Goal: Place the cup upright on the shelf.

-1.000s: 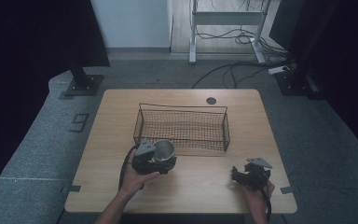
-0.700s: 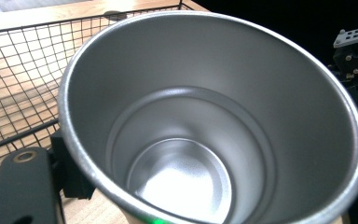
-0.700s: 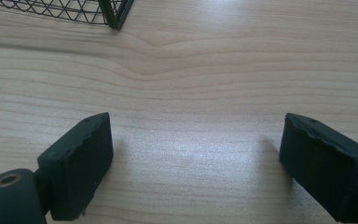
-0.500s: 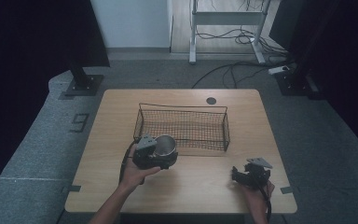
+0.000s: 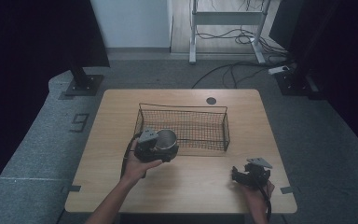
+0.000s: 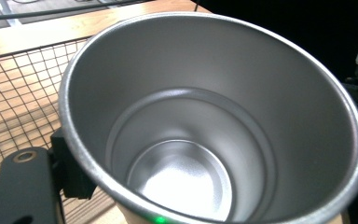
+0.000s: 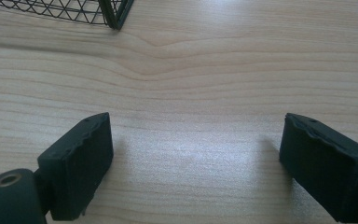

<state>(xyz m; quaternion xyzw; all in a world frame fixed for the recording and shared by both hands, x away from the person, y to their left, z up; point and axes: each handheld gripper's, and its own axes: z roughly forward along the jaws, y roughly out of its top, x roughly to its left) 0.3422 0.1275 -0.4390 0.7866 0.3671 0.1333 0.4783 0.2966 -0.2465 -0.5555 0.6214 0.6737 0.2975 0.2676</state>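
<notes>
The left gripper point(image 5: 161, 148) was clamped on a steel cup point(image 5: 167, 140), holding it at the near left corner of the wire basket point(image 5: 216, 122), with the cup's mouth turned up toward the gripper's own camera. In the left gripper view the cup point(image 6: 214, 112) sat directly ahead of the jaws, one black jaw pressed against its outer wall at the lower left; the opposite jaw was hidden behind the rim. The cup looked empty, and the basket mesh lay beyond it and to its left.

The right gripper point(image 5: 242, 175) rested low over the wooden table point(image 5: 186, 186), its jaws spread wide apart with nothing between them but bare wood; a corner of the basket point(image 7: 114, 14) lay well ahead of it and to its left.

The likely trouble was the grip: smooth metal on a tapered wall could slide between the pads if the hand tilted further. The cup was also just beside the basket rim, so a low carry inward might catch the wire and knock the cup loose or drag the basket
</notes>
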